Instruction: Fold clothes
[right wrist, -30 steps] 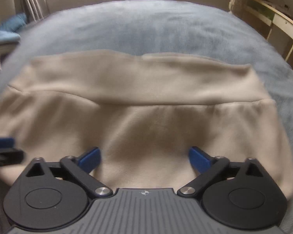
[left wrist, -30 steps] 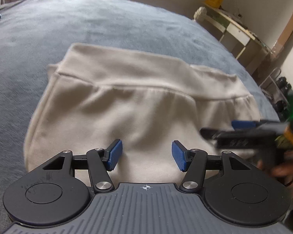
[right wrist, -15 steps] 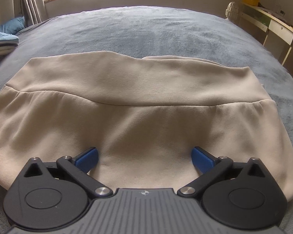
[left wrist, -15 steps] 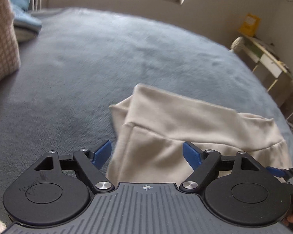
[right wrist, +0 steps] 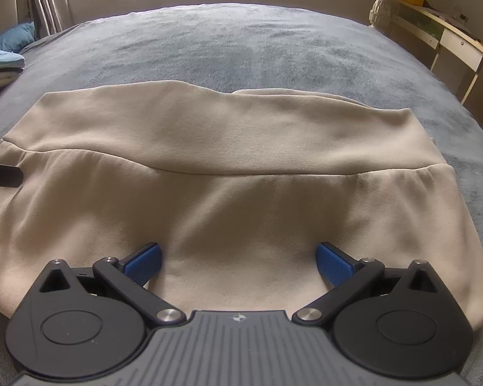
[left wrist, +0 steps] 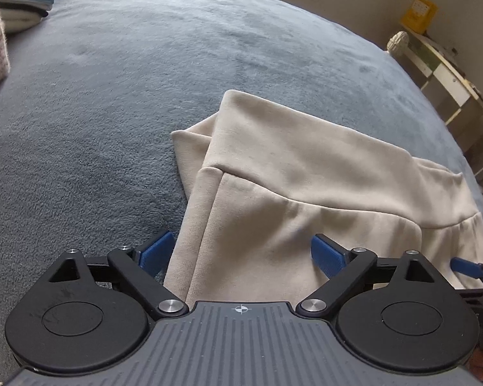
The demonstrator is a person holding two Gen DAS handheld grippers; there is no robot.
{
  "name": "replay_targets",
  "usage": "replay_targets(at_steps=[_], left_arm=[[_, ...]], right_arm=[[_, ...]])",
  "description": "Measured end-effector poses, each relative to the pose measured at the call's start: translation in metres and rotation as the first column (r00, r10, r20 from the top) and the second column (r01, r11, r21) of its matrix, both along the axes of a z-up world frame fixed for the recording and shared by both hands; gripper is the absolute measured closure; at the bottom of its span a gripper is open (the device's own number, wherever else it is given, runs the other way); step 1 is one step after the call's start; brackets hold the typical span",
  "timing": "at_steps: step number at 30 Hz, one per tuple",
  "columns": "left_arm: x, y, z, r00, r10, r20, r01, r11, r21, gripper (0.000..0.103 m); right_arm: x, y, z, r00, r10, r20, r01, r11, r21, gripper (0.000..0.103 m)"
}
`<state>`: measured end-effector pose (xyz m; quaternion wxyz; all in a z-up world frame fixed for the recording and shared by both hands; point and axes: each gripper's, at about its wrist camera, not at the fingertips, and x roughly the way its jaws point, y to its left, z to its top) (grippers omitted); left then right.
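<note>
Since the earlier frames the left gripper (left wrist: 241,254) has slid off the middle of the beige garment (left wrist: 306,193) to its left edge, and its jaws, opening as they went, now stand wide with one blue pad over the grey bedcover (left wrist: 112,96) and the other over the cloth, pressing on nothing; the right gripper (right wrist: 238,260) has kept its place. Reading from left to right: a stack of folded laundry (left wrist: 22,9) sits at the far left edge of the bed, then bare cover, then the garment lying flat near the front edge of the bed, with a broad ribbed band (right wrist: 225,135) running across its far side and a doubled-under layer peeking out at its left corner; the right gripper hovers over the near middle of it, jaws apart and empty, and beyond the bed's right side stands a pale desk (right wrist: 450,48). The fabric looks like soft, fairly thick fleece: light, limp, not slippery, likely to sag and drag when lifted, so the firmest holds are probably the stitched band's two ends or the side seams rather than the loose middle. No writing can be read; a yellow box (left wrist: 418,13) on the desk bears markings too small to make out.
</note>
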<state>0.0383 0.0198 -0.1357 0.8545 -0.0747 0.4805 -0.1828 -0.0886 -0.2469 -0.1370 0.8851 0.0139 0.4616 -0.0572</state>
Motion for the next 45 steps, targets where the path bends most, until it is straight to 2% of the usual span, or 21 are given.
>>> replay_targets(at_steps=[11, 22, 45], left_arm=[[-0.004, 0.001, 0.005, 1.000, 0.019, -0.009, -0.019, 1.000, -0.014, 0.010], [-0.004, -0.017, 0.007, 1.000, 0.015, -0.025, -0.012, 0.996, 0.090, 0.010], [-0.010, -0.027, 0.007, 1.000, 0.016, -0.010, -0.014, 0.987, 0.158, 0.008]], right_arm=[[0.000, 0.000, 0.001, 1.000, -0.003, -0.001, 0.003, 1.000, -0.001, 0.000], [0.001, 0.001, 0.002, 1.000, -0.006, -0.008, 0.006, 1.000, -0.002, 0.000], [0.000, 0.000, 0.001, 1.000, -0.003, 0.004, 0.003, 1.000, -0.005, 0.000]])
